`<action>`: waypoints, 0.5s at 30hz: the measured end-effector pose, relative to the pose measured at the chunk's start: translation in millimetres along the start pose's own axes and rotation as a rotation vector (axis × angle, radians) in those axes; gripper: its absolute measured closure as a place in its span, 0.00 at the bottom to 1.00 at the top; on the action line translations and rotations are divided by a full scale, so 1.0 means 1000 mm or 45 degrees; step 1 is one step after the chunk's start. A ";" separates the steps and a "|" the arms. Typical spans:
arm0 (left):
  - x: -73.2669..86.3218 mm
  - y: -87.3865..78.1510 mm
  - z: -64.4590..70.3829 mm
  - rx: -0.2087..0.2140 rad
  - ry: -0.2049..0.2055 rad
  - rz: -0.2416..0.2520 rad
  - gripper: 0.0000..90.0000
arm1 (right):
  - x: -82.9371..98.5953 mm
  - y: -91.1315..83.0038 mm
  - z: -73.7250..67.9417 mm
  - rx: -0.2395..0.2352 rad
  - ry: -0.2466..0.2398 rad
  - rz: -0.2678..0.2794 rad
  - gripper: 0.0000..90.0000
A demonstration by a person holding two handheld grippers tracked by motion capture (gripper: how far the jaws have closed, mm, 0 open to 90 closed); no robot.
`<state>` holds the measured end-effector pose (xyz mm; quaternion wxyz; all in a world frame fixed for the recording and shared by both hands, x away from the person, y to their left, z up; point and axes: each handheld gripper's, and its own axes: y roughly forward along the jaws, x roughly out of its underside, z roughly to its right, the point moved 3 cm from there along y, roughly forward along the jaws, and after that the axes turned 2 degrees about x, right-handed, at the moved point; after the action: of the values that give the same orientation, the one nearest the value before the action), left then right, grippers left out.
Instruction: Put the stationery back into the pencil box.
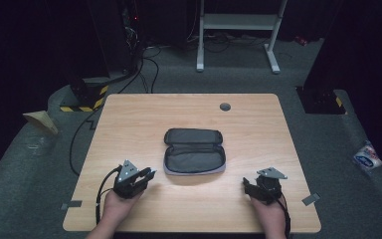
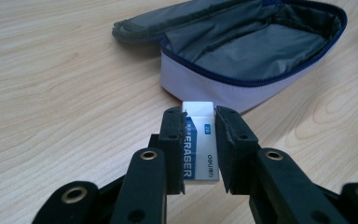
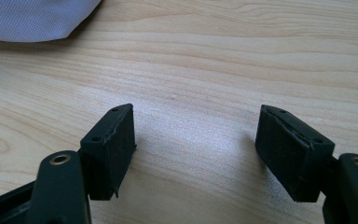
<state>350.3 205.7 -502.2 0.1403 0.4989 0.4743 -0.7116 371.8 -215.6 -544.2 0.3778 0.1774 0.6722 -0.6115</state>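
Wood table (image 1: 129,119), dark room w/ cables behind. L gripper (image 2: 200,119) at 7 o'clock, jaws clamped on eraser (image 2: 199,144). Open pouch (image 1: 194,151) at centre, just beyond the eraser. R gripper (image 3: 193,135) at 5 o'clock, jaws wide, nothing between.

An open pencil case (image 1: 194,152) lies on the wooden table (image 1: 129,119).

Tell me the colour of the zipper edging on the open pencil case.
Dark blue, along the rim of the pencil case; clearest in the left gripper view.
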 end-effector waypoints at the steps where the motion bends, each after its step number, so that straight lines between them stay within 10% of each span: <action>1: -0.002 0.000 0.000 -0.003 0.004 0.001 0.81 | 0.000 0.000 0.000 -0.001 -0.001 0.000 0.31; 15: -0.039 -0.007 -0.008 -0.012 0.004 0.083 0.81 | 0.000 0.000 0.000 -0.014 -0.022 0.001 0.31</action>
<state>368.5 205.0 -465.7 0.1652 0.5146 0.4612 -0.7037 372.1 -215.1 -544.2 0.3849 0.1704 0.6722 -0.6091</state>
